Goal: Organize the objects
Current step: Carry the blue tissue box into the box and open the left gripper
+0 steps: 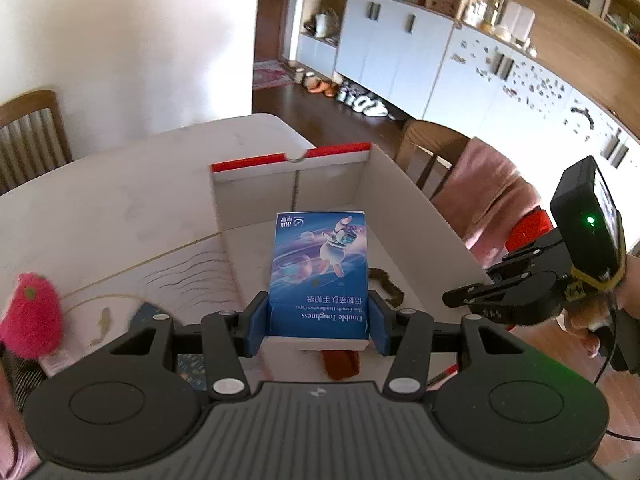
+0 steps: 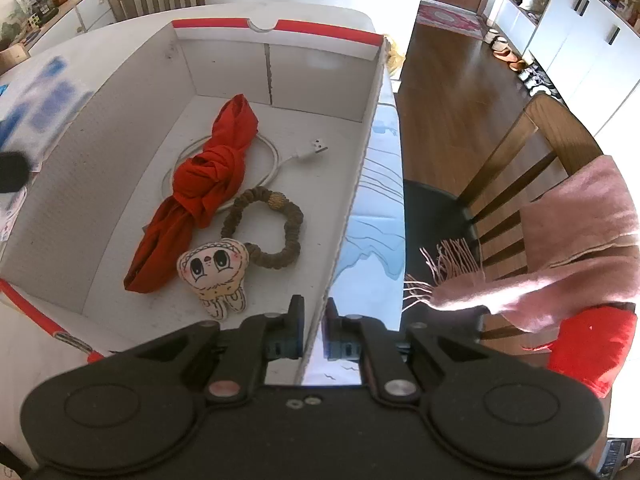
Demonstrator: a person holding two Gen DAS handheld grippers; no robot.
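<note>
My left gripper (image 1: 317, 320) is shut on a blue tissue pack (image 1: 320, 272) and holds it above the open white box (image 1: 256, 196) with the red rim. My right gripper (image 2: 314, 334) is shut on the box's right wall (image 2: 352, 208) near its front corner; it also shows in the left wrist view (image 1: 472, 296). Inside the box lie a knotted red cloth (image 2: 208, 184), a white cable (image 2: 276, 160), a brown scrunchie (image 2: 276, 236) and a tooth-shaped plush (image 2: 216, 272).
A pink fuzzy toy (image 1: 32, 316) lies on the white table (image 1: 120, 200) left of the box. A wooden chair (image 2: 532, 152) with a pink scarf (image 2: 580, 240) stands to the right. Another chair (image 1: 32, 132) stands at the far left.
</note>
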